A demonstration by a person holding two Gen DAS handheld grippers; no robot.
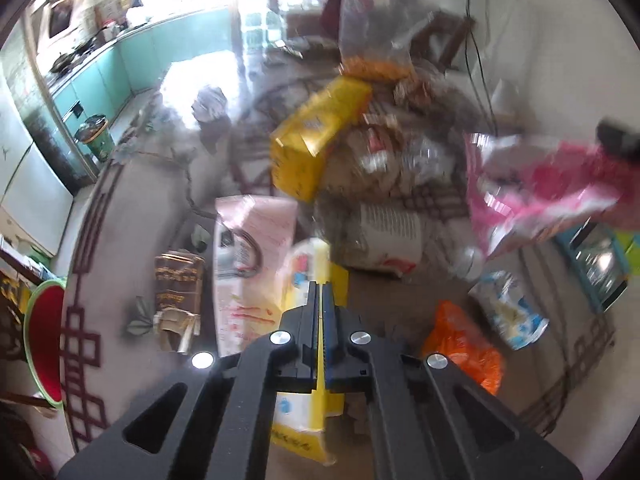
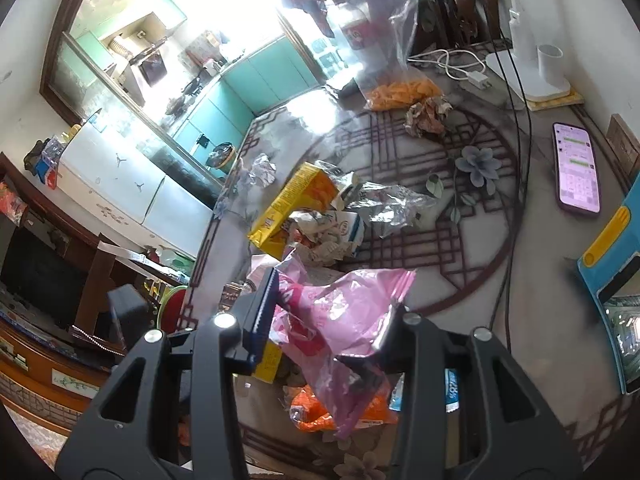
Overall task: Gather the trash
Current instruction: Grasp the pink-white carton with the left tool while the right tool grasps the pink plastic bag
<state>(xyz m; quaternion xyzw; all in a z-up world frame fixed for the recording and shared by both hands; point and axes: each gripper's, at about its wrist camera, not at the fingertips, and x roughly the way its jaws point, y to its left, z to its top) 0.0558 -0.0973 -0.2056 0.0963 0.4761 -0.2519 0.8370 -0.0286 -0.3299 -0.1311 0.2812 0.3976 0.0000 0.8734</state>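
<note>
Right hand-held gripper [image 2: 326, 320] grasps a pink wrapper [image 2: 344, 312]; left one [image 1: 321, 300] clenched (yellow packet [image 1: 316, 412] pinched).

Home kitchen; stove [image 1: 72, 60], fridge [image 2: 132, 188]

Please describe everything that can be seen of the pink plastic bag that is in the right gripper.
The pink plastic bag is a thin, glossy wrapper, pale pink with darker pink and red print; the print is too crumpled to read. It is creased and partly open at its top edge. The right gripper is closed on it, with one blue-padded finger at its left and one at its right, and holds it above the trash on the patterned table. In the left wrist view it hangs blurred at the right, clear of the table.
</note>
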